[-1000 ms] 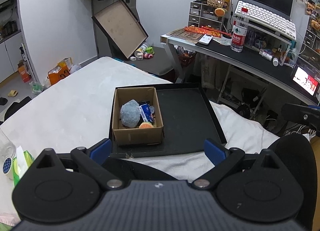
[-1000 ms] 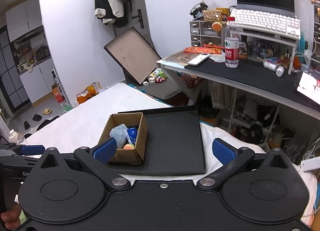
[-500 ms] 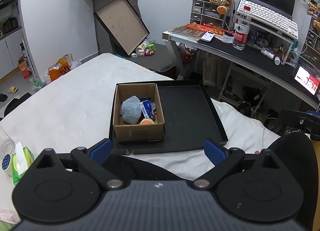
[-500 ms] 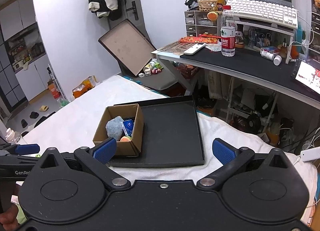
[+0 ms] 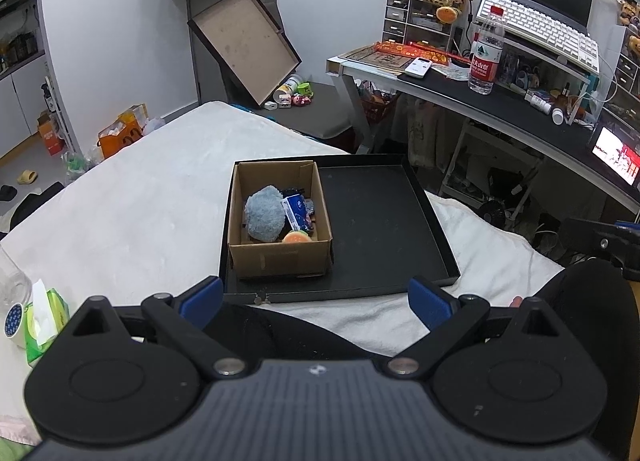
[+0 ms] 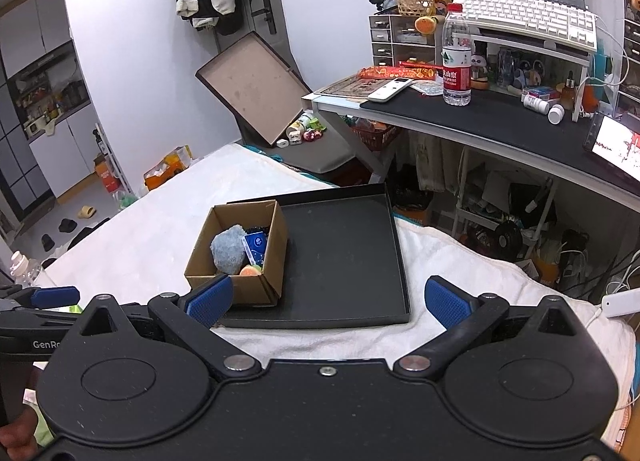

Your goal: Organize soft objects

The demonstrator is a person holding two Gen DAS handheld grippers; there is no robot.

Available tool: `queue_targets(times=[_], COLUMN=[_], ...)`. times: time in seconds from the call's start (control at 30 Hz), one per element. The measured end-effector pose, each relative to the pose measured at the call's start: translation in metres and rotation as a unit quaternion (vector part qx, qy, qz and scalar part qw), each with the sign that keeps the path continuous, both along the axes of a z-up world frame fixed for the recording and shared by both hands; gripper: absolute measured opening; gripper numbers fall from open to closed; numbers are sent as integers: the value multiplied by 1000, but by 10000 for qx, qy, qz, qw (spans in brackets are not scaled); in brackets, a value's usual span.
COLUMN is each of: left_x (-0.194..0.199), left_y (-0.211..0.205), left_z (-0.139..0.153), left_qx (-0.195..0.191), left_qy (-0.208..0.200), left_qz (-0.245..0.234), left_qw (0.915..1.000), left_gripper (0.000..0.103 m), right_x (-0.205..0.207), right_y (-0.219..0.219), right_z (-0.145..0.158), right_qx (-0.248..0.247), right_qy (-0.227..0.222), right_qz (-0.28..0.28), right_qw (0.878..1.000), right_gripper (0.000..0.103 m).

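Note:
A brown cardboard box [image 5: 280,257] stands in the left half of a black tray [image 5: 380,229] on the white bed. Inside it lie a blue-grey fluffy ball [image 5: 264,219], a blue packet [image 5: 296,213] and a small orange soft toy [image 5: 297,238]. My left gripper [image 5: 316,299] is open and empty, just short of the tray's near edge. In the right wrist view the box [image 6: 240,249] and tray [image 6: 344,261] lie ahead; my right gripper [image 6: 328,301] is open and empty, its left pad [image 6: 210,299] in front of the box's near corner.
A green tissue pack [image 5: 40,321] and a clear bottle [image 5: 12,301] sit at the bed's left edge. A cluttered desk [image 5: 500,101] with water bottle [image 5: 486,53] and keyboard stands to the right. A box lid [image 5: 244,45] leans on a chair behind the bed.
Both grippers have risen a little and tilted downward, so the box and tray sit lower and nearer in both views. The jaws stay open. Nothing in the box has moved.

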State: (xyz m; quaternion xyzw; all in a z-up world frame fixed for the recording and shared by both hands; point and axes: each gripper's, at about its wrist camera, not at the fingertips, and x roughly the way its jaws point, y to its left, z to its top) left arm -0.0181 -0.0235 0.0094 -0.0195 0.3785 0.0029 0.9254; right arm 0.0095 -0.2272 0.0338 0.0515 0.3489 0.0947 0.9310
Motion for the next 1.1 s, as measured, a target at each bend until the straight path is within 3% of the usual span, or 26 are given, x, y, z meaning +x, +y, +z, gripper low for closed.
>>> queue_targets(times=[1.1], left_x=[-1], left_y=[1], left_z=[-2], left_qx=[4], left_qy=[25], left_qz=[-15], left_qw=[10000], left_gripper=[98], right_x=[-1], right_y=[2], right_z=[-2], right_qx=[-69], right_qy=[36], right_qz=[-17], right_qw=[10000], right_gripper=[103])
